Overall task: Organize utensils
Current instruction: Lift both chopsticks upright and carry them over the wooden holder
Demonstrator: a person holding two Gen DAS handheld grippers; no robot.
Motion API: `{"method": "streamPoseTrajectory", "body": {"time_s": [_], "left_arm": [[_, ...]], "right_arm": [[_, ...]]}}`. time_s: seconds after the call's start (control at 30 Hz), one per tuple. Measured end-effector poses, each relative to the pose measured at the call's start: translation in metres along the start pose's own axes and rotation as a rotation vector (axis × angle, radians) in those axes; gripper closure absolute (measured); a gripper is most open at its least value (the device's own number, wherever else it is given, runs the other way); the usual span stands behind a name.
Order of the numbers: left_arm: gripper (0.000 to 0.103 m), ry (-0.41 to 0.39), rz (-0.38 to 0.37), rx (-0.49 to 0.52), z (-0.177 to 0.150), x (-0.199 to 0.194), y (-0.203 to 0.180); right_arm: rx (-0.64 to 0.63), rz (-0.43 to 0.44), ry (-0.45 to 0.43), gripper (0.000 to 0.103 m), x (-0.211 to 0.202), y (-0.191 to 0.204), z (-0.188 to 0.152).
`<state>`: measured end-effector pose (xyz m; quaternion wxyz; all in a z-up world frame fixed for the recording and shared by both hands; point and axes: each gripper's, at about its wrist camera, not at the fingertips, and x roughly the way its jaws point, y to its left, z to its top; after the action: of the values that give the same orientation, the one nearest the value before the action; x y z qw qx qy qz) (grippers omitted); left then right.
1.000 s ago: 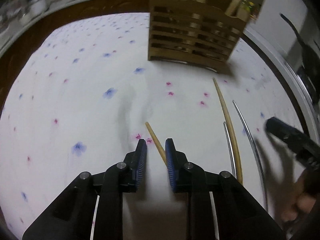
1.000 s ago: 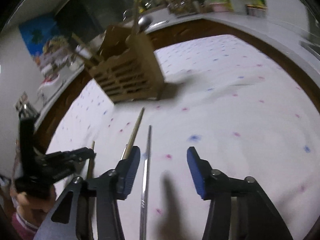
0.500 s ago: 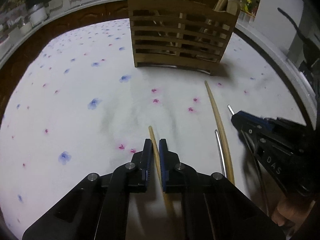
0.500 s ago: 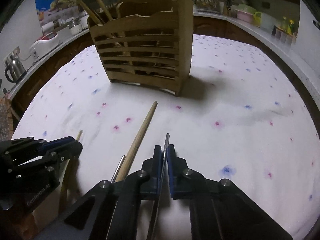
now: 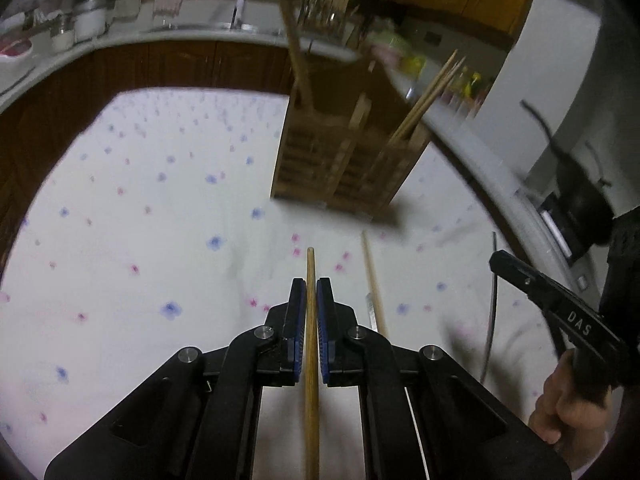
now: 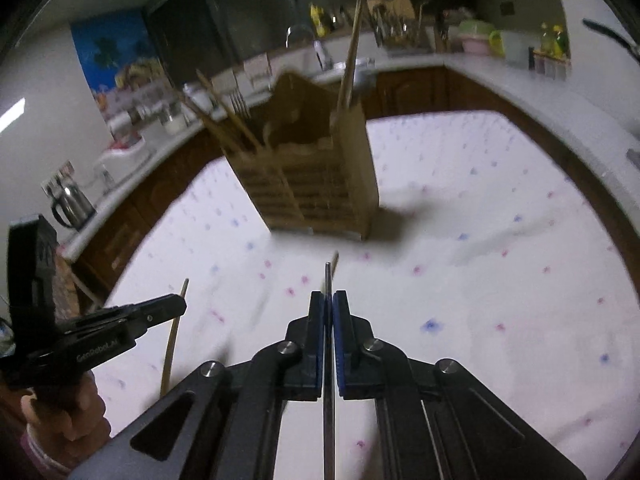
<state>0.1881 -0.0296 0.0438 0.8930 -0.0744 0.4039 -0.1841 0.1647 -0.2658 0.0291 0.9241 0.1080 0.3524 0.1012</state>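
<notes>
Left gripper [image 5: 307,300]: blue-padded jaws clamped on a round wooden chopstick [image 5: 311,360], tip poking out ahead, off the cloth. Right gripper [image 6: 328,312]: jaws pinched together on a thin metal chopstick [image 6: 328,400], tip likewise forward. Both sets of jaws have just been closing.

On the white tablecloth with blue and pink flowers [image 5: 140,260] lie a second wooden chopstick [image 5: 372,276] and, touching its right side, a second metal chopstick [image 5: 372,314], between the two grippers.

Slatted wooden utensil caddy [image 6: 320,196] stands upright ahead of both grippers, sticks already in its compartments. Open cloth between caddy and tips. A curved countertop with jars and a kettle [image 6: 74,204] rings the table.
</notes>
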Motion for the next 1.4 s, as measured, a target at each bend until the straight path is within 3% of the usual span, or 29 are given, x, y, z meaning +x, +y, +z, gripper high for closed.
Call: {"method": "streamPoseTrajectory", "body": {"time_s": [0.23, 0.53, 1.4], "left_arm": [[0.098, -0.120, -0.044, 0.022, 0.019, -0.052, -0.006], [0.098, -0.190, -0.051, 0.027, 0.027, -0.080, -0.006], [0.098, -0.248, -0.030, 0.006, 0.047, -0.086, -0.002]], "right_arm": [[0.003, 0.022, -0.153, 0.099, -0.060, 0.005, 0.027], [0.002, 0.024, -0.269, 0.099, -0.097, 0.010, 0.046], [0.001, 0.026, -0.285, 0.099, -0.096, 0.013, 0.058]]}}
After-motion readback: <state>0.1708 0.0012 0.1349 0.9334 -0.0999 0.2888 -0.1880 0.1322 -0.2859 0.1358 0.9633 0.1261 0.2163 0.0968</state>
